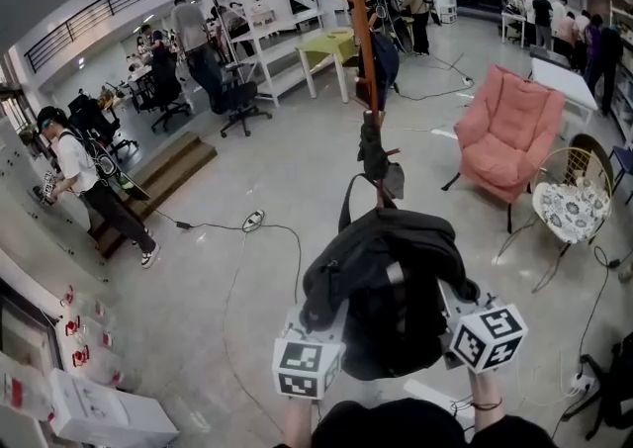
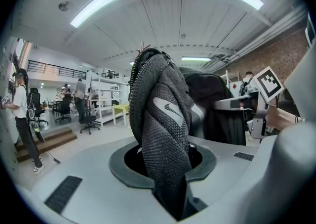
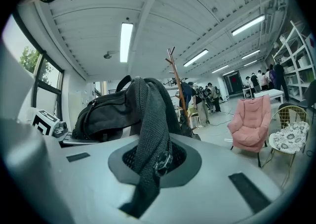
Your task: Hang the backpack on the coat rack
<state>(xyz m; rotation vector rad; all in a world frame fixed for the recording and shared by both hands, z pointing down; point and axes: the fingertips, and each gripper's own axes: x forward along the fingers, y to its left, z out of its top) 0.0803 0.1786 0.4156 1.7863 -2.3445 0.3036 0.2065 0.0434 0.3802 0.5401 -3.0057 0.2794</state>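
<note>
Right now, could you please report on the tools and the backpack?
Left tool shut on one shoulder strap, right tool on the other. Backpack held up, not yet hung. Dark item already on coat rack.

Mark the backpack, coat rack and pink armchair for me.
backpack (image 1: pixel 368 268): head view, top of its black body.
coat rack (image 1: pixel 362 11): head view, wooden pole.
pink armchair (image 1: pixel 514 108): head view, backrest cushion.

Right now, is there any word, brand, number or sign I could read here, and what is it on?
No readable words or numbers anywhere.
Swoosh logo, no lettering: on the backpack strap.
Black-and-white square patterns, not text: left marker cube and right marker cube.
Red marks on white items by the wall: too small to read.
</note>
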